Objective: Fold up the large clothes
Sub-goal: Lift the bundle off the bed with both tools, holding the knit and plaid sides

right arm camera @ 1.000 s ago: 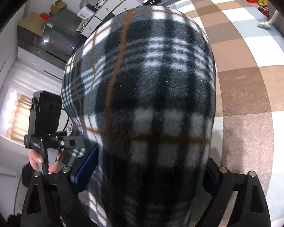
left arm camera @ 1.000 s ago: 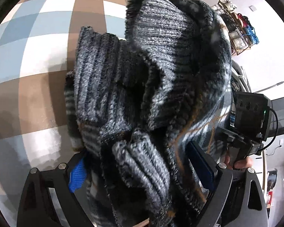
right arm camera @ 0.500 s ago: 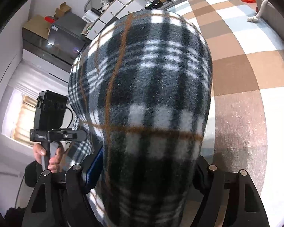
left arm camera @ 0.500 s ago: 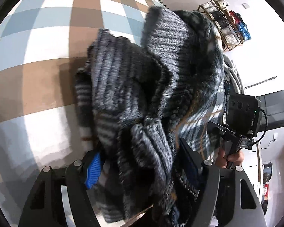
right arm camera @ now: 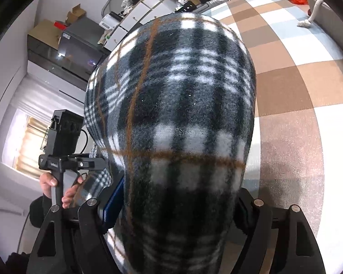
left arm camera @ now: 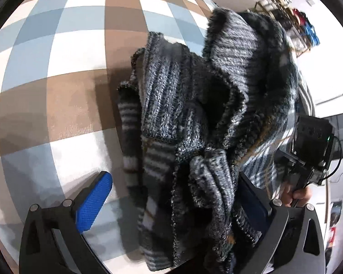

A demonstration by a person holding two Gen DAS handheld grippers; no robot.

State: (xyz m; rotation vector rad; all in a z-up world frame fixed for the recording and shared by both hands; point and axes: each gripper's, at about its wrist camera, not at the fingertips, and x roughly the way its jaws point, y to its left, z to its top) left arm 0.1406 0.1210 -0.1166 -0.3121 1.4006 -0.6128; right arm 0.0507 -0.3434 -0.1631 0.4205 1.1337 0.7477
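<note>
The garment (left arm camera: 194, 123), a thick plaid fleece piece with a ribbed grey knit collar and cuffs, is held bunched in the air above a checked blue, brown and white floor covering (left arm camera: 57, 68); whether any part of it rests on that surface cannot be told.

In the left wrist view the knit folds hang between the fingers of the left gripper (left arm camera: 173, 196). Its jaws have just been opening: the blue left pad (left arm camera: 93, 201) stands clear of the cloth, while the right one lies against it, so nothing is clamped there.

In the right wrist view the plaid bulk (right arm camera: 183, 125) fills the span of the right gripper (right arm camera: 178, 203), and both fingers appear pressed into it, so it is judged gripped.

The step in hand is judged to be a regrasp by the left side. Next, a clean edge or corner would need to be found and pinched, so that the garment can be spread flat before any fold.
</note>
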